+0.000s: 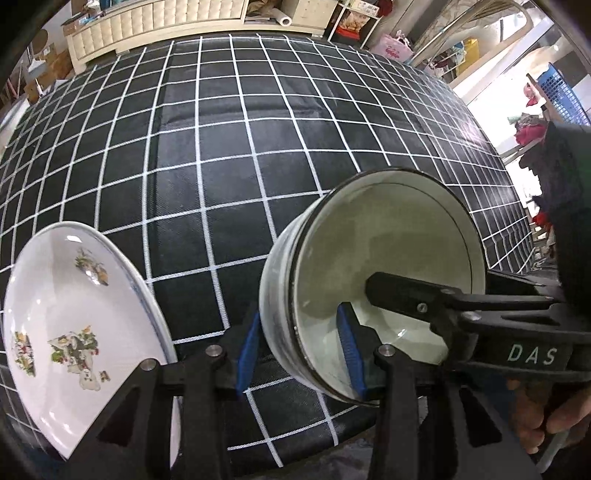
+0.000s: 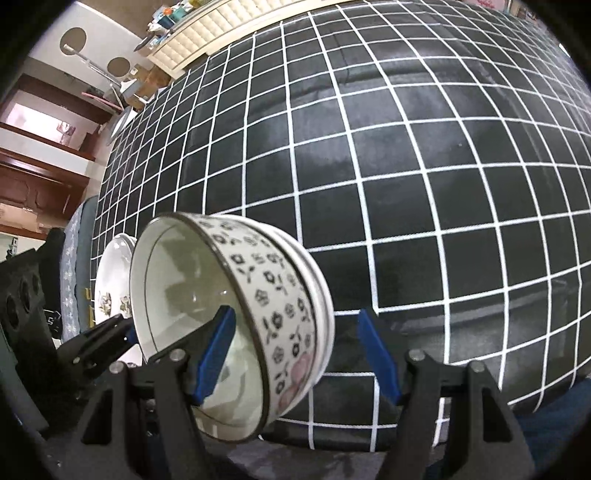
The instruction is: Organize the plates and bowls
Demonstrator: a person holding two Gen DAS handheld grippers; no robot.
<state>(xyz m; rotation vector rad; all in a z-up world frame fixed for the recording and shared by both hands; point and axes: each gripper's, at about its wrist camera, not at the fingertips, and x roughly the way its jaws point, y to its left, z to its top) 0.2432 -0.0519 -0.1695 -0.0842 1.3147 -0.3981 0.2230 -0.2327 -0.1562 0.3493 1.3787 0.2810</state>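
Note:
A white bowl (image 1: 373, 266) with a black flower pattern outside (image 2: 266, 288) is tilted on its side above the checked tablecloth. My left gripper (image 1: 301, 354) straddles its rim, one blue pad outside, one inside, with gaps showing. My right gripper (image 2: 299, 354) also straddles the wall: its left pad is inside the bowl, its right pad stands well clear. The right gripper's finger (image 1: 406, 291) shows inside the bowl in the left wrist view. A white plate with fruit prints (image 1: 70, 325) lies at the lower left, also in the right wrist view (image 2: 112, 273).
The black tablecloth with white grid lines (image 1: 240, 147) covers the whole table. A cream cabinet (image 1: 155, 26) stands behind the far edge. Shelves and clutter (image 1: 535, 110) stand to the right. The table's near edge (image 2: 351, 446) is just below the grippers.

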